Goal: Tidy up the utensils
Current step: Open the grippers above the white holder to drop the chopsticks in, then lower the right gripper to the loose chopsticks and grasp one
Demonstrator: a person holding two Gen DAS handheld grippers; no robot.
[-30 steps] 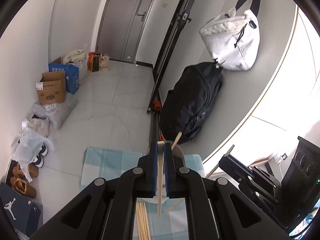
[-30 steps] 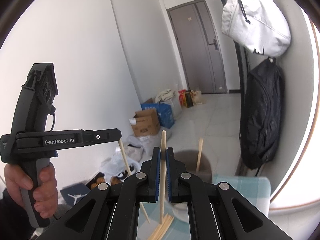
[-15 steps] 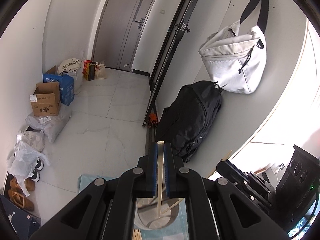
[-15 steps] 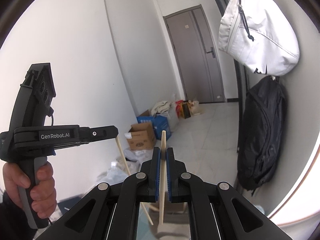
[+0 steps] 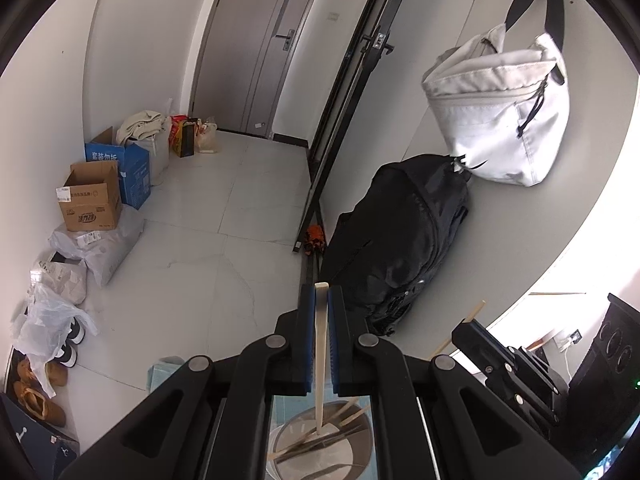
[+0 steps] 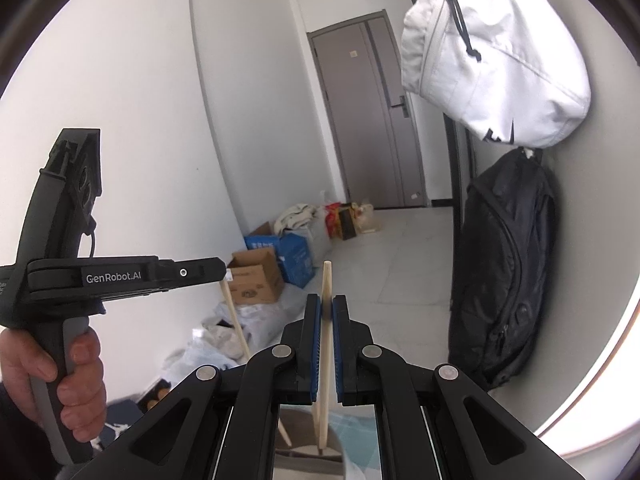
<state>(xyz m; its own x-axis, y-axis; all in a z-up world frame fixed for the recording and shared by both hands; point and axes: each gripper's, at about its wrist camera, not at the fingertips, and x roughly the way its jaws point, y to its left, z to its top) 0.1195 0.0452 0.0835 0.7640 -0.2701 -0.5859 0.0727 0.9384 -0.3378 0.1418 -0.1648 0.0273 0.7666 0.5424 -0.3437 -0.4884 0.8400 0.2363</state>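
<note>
My left gripper [image 5: 321, 300] is shut on a pale wooden chopstick [image 5: 321, 360] that hangs upright, its lower tip inside a round metal holder [image 5: 320, 446] with several chopsticks lying in it. My right gripper [image 6: 327, 312] is shut on another wooden chopstick [image 6: 325, 360], upright, its lower end reaching down to the same holder [image 6: 308, 464]. The right gripper shows in the left wrist view [image 5: 480, 332] with its chopstick [image 5: 472, 314]. The left gripper body shows in the right wrist view [image 6: 120, 278], held by a hand, with its chopstick [image 6: 236, 320].
A blue checked cloth [image 5: 160, 374] lies under the holder. A black backpack [image 5: 400, 240] leans on the wall and a white bag [image 5: 504, 120] hangs above it. Cardboard boxes [image 5: 94, 200], plastic bags and shoes line the left wall.
Both grippers have risen and tilted upward with their chopsticks; the cloth and holder have slid to the bottom of both views. Both stay shut.
</note>
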